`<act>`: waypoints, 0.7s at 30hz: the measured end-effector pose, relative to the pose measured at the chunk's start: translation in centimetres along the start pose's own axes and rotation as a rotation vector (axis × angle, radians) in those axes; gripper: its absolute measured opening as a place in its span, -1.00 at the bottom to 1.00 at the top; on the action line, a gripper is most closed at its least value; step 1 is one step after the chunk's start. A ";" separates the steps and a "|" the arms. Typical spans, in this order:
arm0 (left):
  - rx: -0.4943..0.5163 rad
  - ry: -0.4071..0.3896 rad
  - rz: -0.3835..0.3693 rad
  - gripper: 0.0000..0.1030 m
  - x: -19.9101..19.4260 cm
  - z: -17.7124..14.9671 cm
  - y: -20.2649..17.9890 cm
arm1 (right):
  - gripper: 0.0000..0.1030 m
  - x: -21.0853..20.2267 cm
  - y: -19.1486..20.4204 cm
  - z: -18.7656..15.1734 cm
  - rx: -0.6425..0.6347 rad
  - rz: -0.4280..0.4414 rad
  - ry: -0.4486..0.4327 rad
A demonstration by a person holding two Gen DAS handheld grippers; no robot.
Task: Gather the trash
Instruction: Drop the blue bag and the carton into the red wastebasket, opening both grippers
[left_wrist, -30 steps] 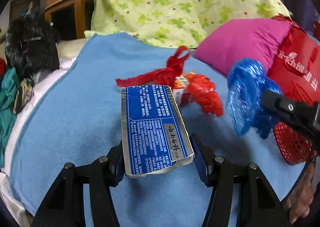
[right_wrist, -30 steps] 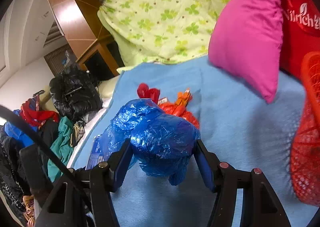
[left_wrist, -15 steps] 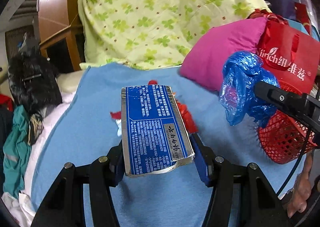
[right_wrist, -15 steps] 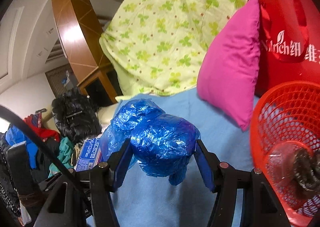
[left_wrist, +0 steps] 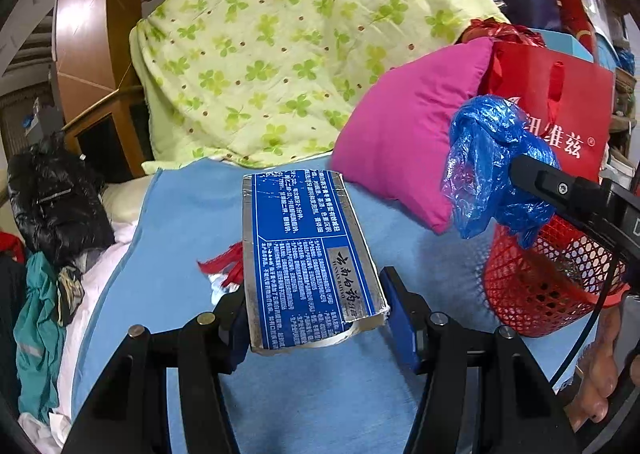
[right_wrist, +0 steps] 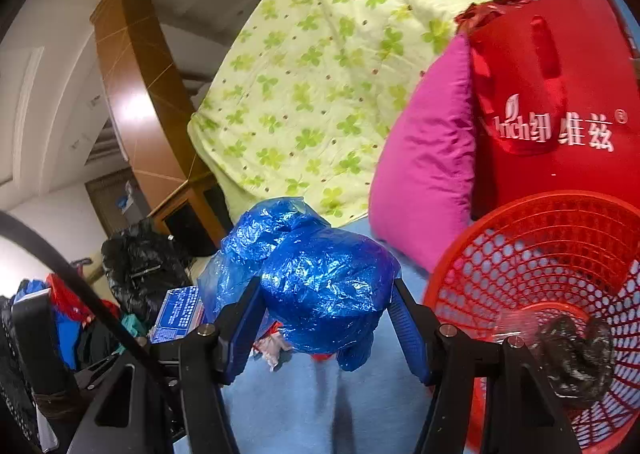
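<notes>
Currently the right gripper [right_wrist: 324,330] clamps a blue plastic wad [right_wrist: 320,286], probably light and squashy, beside the red basket [right_wrist: 532,254]; the left gripper [left_wrist: 316,314] pinches a crushable blue carton [left_wrist: 308,262] midway, near-left.

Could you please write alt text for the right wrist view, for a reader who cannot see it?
The right gripper clamps a crumpled blue plastic bag above a blue blanket. To its right stands a red mesh basket holding dark crumpled trash.
</notes>
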State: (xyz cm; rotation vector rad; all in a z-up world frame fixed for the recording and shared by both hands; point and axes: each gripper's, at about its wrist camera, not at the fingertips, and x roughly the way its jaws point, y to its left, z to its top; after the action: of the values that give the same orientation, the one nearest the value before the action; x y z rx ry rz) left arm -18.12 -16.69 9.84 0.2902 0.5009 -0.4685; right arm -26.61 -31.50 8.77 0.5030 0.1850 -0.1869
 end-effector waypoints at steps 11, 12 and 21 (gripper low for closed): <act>0.062 -0.037 -0.044 0.18 -1.0 1.8 -2.9 | 0.26 -2.6 -3.1 1.3 0.063 -0.043 -0.067; 0.065 -0.040 -0.049 0.18 -1.1 1.9 -3.1 | 0.26 -2.8 -3.4 1.3 0.070 -0.045 -0.074; 0.108 -0.083 -0.119 0.18 -2.1 4.4 -6.6 | 0.28 -5.2 -5.9 2.1 0.141 -0.087 -0.131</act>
State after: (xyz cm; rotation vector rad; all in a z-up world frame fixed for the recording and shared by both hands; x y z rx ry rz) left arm -21.29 -23.20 13.61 0.3439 0.4139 -0.6223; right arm -32.64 -36.92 9.03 0.6209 0.0658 -0.3181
